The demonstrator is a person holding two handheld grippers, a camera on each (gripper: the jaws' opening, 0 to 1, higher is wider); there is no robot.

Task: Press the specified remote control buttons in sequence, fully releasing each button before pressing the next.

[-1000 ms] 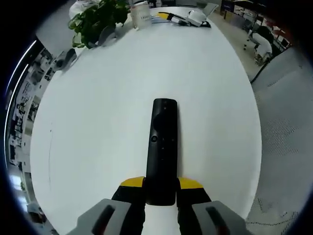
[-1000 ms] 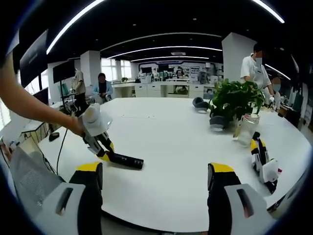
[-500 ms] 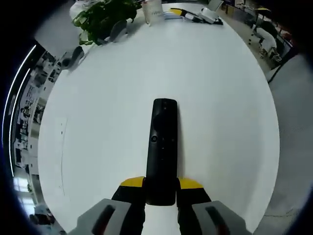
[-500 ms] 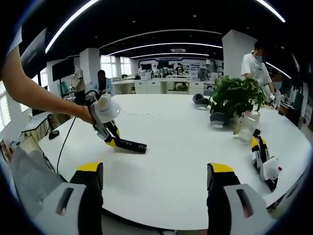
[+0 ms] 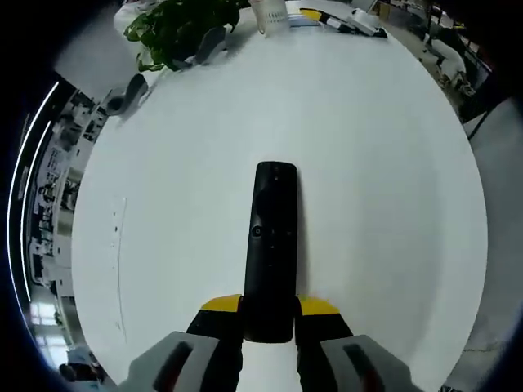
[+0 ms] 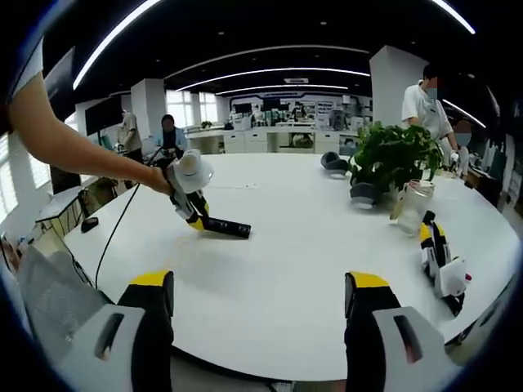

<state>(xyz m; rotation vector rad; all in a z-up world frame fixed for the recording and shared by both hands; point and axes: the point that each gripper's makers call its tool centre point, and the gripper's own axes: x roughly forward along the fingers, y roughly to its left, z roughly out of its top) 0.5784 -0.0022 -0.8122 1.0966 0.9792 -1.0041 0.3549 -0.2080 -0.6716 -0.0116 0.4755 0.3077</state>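
Note:
In the left gripper view a long black remote control (image 5: 272, 245) points away from me, buttons up, its near end clamped between my yellow-tipped left gripper (image 5: 270, 306) jaws above the white table (image 5: 368, 163). The right gripper view shows that same left gripper (image 6: 196, 219) held by a person's arm at the left, with the remote (image 6: 225, 228) sticking out low over the table. My right gripper (image 6: 257, 290) stands open in the foreground, its jaws wide apart with nothing between them, well short of the remote.
A potted green plant (image 6: 394, 159), a clear jar (image 6: 409, 211) and a spare yellow-and-black gripper (image 6: 440, 265) sit at the table's right side. Grey headphones (image 6: 333, 169) lie farther back. Several people stand or sit around the office behind the table.
The left gripper has carried the remote further over the table, away from the near edge and to the right in the right gripper view. The right gripper has stayed open and still.

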